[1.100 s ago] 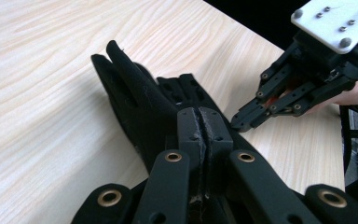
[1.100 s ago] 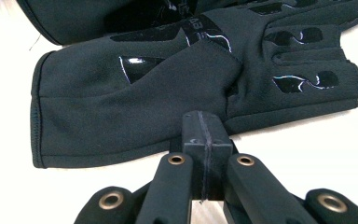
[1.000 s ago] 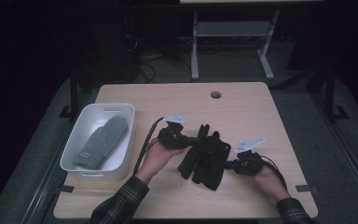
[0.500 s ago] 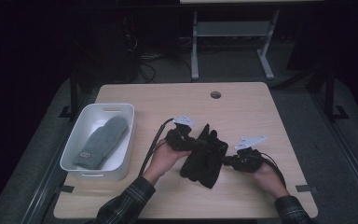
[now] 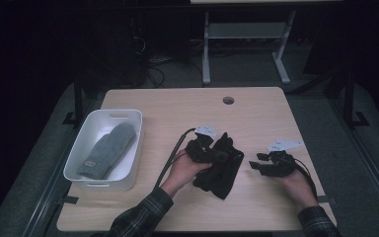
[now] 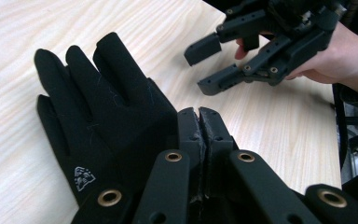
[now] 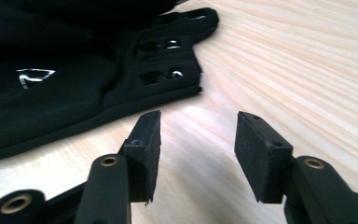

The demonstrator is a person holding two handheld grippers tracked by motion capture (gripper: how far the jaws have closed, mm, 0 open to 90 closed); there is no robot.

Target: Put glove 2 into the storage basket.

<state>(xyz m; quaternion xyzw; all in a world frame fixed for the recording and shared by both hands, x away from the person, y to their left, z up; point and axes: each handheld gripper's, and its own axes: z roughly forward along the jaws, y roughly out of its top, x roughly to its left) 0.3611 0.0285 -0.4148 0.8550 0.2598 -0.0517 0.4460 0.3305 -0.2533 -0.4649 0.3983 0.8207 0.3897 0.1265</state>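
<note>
1. Light wooden table under dim light; a person's two forearms in plaid sleeves come in from the near edge, each hand carrying a black two-jaw gripper.

2. Left gripper: jaws pressed together. In the left gripper view the two pads meet with almost no gap, and the black glove lies against and partly under them. Its cloth appears pinched at the pads, though the pinch point itself is dark and hard to make out.

3. The black glove lies near the middle of the table, slightly toward the near edge, just right of the left hand. Its fingers are spread flat on the wood; a small pale logo shows near the cuff in the left gripper view.

4. Right gripper: jaws apart at a middling width, having just been opening. In the right gripper view nothing sits between the pads, just bare wood. The glove's edge lies beyond the jaw tips, close but not touching.

5. In the high view a clear strip of table separates the right gripper from the glove. The right hand rests low over the table's right side.

6. White bin at the table's left, well apart from both grippers. A grey mitten lies inside it, lengthwise.

7. Small round hole in the tabletop toward the far edge.
</note>
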